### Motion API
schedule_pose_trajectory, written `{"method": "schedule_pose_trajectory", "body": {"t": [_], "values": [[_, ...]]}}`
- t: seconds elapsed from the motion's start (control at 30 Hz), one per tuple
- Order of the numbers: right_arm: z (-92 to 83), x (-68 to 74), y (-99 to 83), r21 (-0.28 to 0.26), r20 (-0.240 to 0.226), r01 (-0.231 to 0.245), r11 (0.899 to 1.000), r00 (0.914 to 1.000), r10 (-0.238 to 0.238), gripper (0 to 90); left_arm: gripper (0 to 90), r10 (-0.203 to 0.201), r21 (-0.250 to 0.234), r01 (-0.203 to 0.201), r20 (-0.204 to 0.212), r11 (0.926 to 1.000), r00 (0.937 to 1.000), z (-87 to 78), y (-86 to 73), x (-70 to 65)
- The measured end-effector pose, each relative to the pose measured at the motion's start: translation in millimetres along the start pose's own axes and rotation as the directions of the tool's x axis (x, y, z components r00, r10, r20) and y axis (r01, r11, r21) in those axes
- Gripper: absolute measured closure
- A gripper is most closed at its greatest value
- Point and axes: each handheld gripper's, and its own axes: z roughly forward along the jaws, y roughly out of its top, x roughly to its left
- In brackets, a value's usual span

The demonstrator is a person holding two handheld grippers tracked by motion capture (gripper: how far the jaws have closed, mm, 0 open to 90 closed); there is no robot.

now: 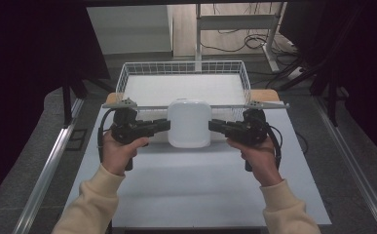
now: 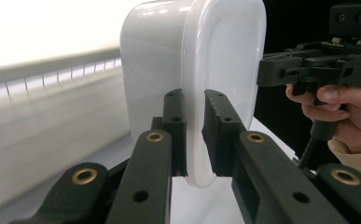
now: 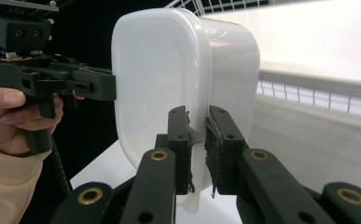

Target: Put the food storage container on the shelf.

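black jaws rise from the bottom of the left gripper view, and between them we see the rim of the white tub (image 2: 192, 70), pinched from both sides by the pads. our left gripper (image 2: 194, 135) is clamped narrow on that rim; the right gripper (image 3: 197, 149), seen along its own jaws, is clamped on the opposite rim in the same way, its worn pads pressing the thin plastic edge.

from the high view we see the tub hanging between the two tools, held by its short ends, lifted clear of the white table (image 1: 200, 195) and sitting just in front of the near wall of the wire basket (image 1: 122, 83). our left hand (image 1: 120, 151) and right hand (image 1: 259, 156) hold the grips level with each other, so the tub looks close to flat.

we judge that we are in the carry step: the tub is picked up with a two-sided grip and looks bound for the basket, which lies just beyond it. whether anything is inside the tub we cannot tell.

the next move, as we read it, calls for both hands to travel together, keeping the same spacing so that neither rim slips from its pads, and for the tub to clear the basket's near wall before it goes forward and down onto the basket floor. only then should the jaws let go.
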Motion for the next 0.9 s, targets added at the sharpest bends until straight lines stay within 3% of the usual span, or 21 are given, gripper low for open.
{"method": "schedule_pose_trajectory", "body": {"t": [0.13,0.33,0.6,0.9], "values": [[-2.1,0.2,17.9,-0.006,0.014,0.021,1.0,0.9997,-0.021,80.2,80.2,0.016,-0.004,-0.016,-0.01,0.9999,0.9998,0.6,18.0,-0.7],[-3.1,-3.4,39.1,-0.005,0.02,0.022,1.0,0.9996,-0.022,80.3,80.1,0.008,-0.008,-0.008,-0.006,0.9999,0.9999,3.9,36.5,2.8],[-3.6,-5.4,56.9,-0.003,0.023,0.033,0.999,0.9992,-0.033,80.2,80.1,0.012,-0.02,-0.012,-0.009,0.9997,0.9999,3.7,51.7,3.7],[4.6,-15.2,87.6,0.001,0.008,0.012,1.0,0.9999,-0.012,80.2,80.0,-0.009,-0.014,0.009,0.004,0.9999,1.0,5.6,83.2,18.2]]}}
